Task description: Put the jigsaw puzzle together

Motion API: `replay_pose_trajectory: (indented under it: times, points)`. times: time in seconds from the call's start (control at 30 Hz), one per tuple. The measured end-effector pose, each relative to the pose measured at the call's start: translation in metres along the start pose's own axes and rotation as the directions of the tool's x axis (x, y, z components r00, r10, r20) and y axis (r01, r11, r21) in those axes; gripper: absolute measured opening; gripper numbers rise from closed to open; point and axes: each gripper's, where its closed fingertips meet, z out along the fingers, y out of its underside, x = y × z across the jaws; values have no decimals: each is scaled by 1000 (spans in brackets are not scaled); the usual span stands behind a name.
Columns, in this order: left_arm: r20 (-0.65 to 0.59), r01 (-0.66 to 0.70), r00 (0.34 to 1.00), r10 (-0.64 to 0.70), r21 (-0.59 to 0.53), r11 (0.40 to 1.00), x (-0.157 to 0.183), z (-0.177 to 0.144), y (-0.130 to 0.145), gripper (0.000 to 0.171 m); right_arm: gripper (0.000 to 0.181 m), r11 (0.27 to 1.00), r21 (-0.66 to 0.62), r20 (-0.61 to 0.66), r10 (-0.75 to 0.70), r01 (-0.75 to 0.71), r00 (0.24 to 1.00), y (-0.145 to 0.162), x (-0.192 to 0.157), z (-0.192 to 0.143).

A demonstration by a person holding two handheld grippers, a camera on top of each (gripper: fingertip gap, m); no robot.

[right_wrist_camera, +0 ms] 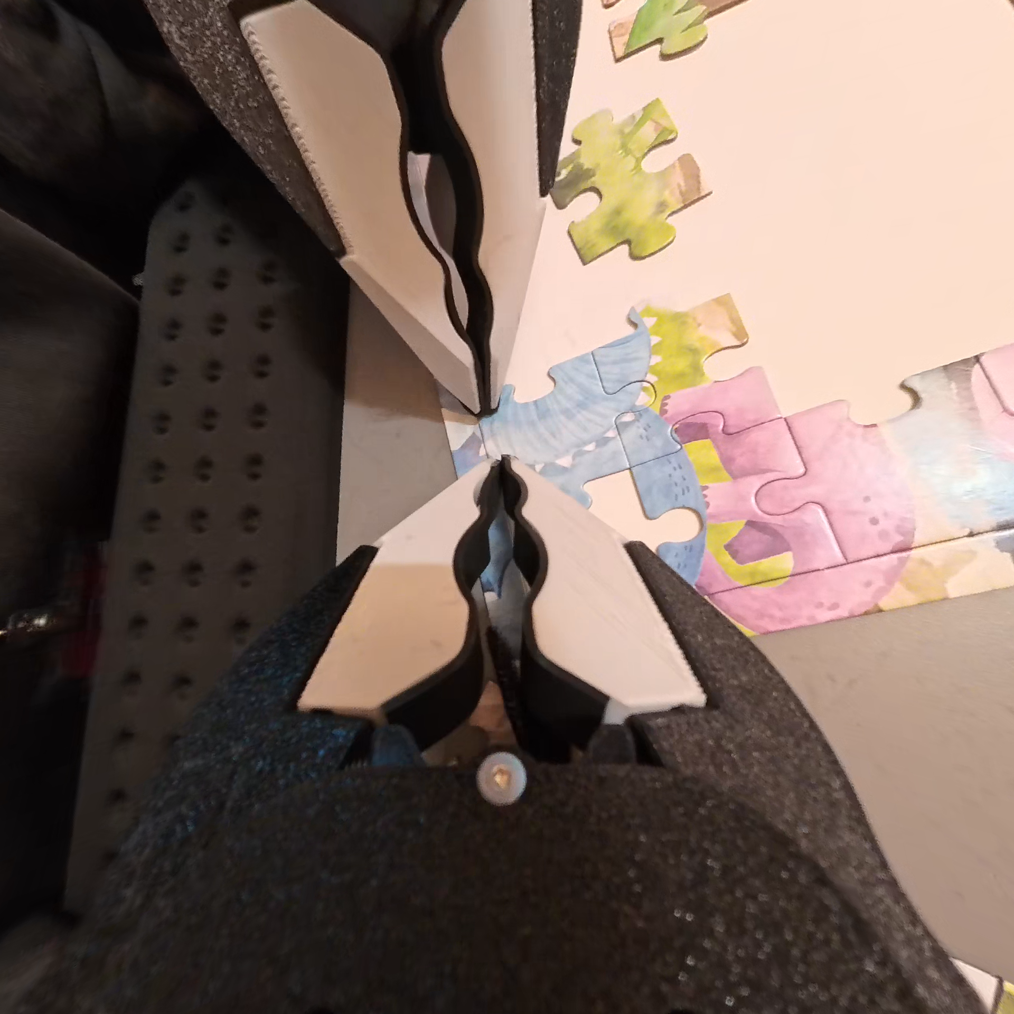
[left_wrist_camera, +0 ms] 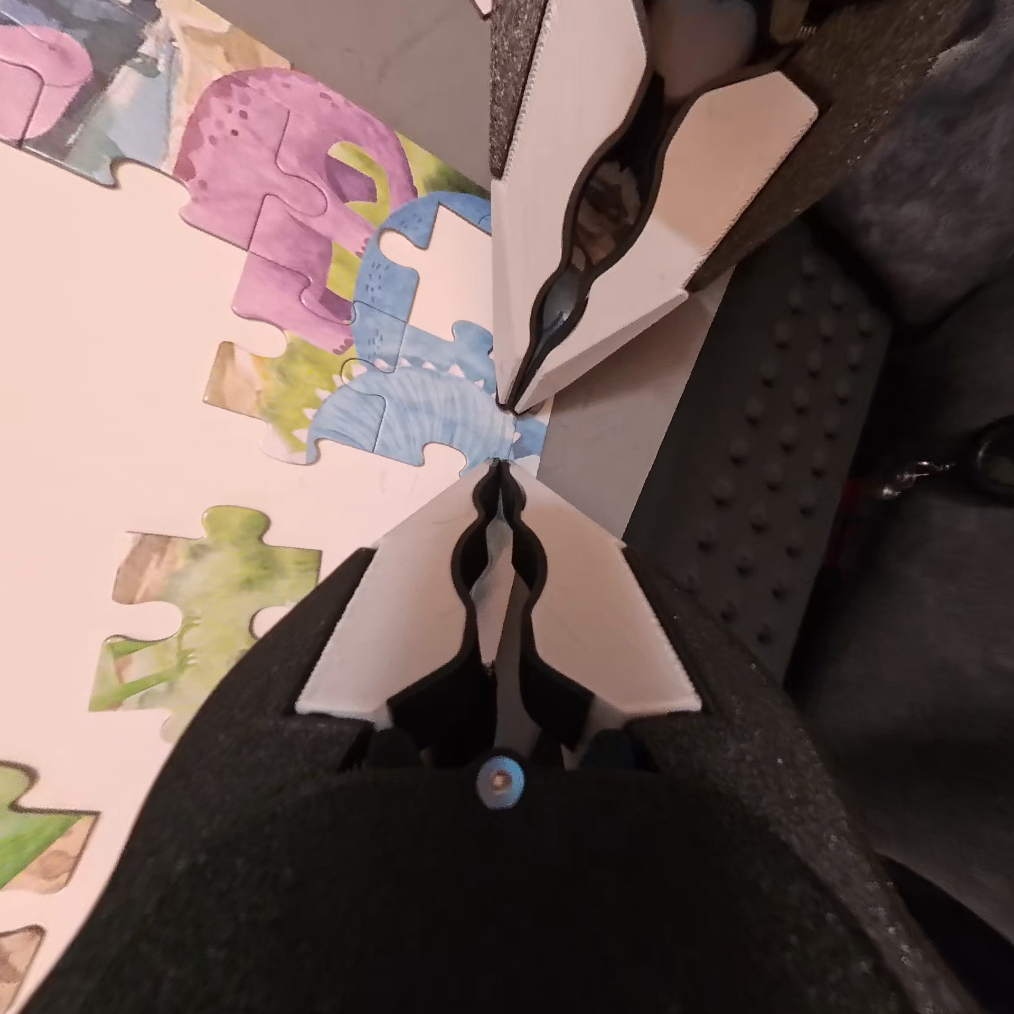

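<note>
Both tools, left tool (left_wrist_camera: 500, 466) and right tool (right_wrist_camera: 496, 461), have their tips pressed together over the blue puzzle piece (left_wrist_camera: 433, 425) at the surface's near edge; whether they pinch it is unclear, but thin, light, stiffish card like this likely slides easily, so grip its edge.

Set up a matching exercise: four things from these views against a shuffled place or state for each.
Things:
1 purple dinosaur
2 blue dinosaur
3 green piece
4 left gripper

States:
a shut
b lying apart from the joined pieces
c joined, touched by the gripper's tip
d joined, touched by no gripper

Pairs: 1d, 2c, 3b, 4a
</note>
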Motion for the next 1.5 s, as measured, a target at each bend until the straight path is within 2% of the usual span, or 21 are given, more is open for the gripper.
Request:
replay_pose_trajectory:
  times: [0.23, 0.43, 0.5, 0.57, 0.63, 0.77, 0.83, 0.9, 0.97, 1.17, 1.23, 1.3, 1.4, 1.5]
  points:
    - [78, 2, 997, -3, 13, 1000, -3, -1, 2, 0, 0, 1000, -3, -33, 10, -10, 999, 0, 3, 1]
    - [60, 6, 998, -6, 9, 1000, -2, -2, 2, 0, 0, 1000, 0, -34, -4, 4, 999, -1, 2, -1]
    - [59, -19, 998, 19, -9, 1000, -1, -3, 2, 0, 0, 998, 66, 16, 0, -2, 1000, -10, -4, -12]
    - [37, -27, 999, 25, 39, 999, 0, -6, -8, 0, 0, 989, 134, 34, 57, -62, 998, -17, 2, -30]
    - [24, 1, 1000, -4, 107, 994, -4, -9, -23, 0, 0, 988, 135, -55, 90, -82, 994, -8, 24, -42]
    - [73, 40, 996, -54, 183, 982, -27, -15, -41, 0, 0, 983, 125, -201, 154, -131, 967, 8, 58, -53]
    - [83, 71, 993, -88, 185, 980, -37, -12, -42, 0, 0, 981, 155, -214, 151, -119, 965, 1, 62, -53]
    - [99, 70, 992, -84, 135, 988, -43, -4, -33, 0, 0, 982, 157, -245, 143, -107, 959, -1, 66, -49]
    - [95, 76, 991, -91, 150, 986, -43, -4, -35, 0, 0, 987, 98, -241, 147, -127, 959, 10, 67, -39]
    - [108, 42, 993, -56, 126, 991, -43, -4, -35, 0, 0, 983, 112, -225, 165, -143, 960, 10, 68, -39]
    - [113, 27, 993, -40, 116, 993, -42, -3, -38, 0, 0, 981, 122, -215, 175, -152, 961, 9, 67, -39]
    - [111, 29, 993, -46, 152, 988, -43, -3, -49, 0, 0, 981, 131, -204, 171, -146, 964, 7, 65, -41]
    - [131, 58, 988, -81, 170, 984, -52, -1, -57, 0, 0, 974, 182, -260, 182, -136, 948, -2, 75, -46]
    - [139, 53, 987, -77, 172, 984, -54, 4, -57, 0, 0, 979, 148, -313, 184, -143, 932, 4, 84, -41]
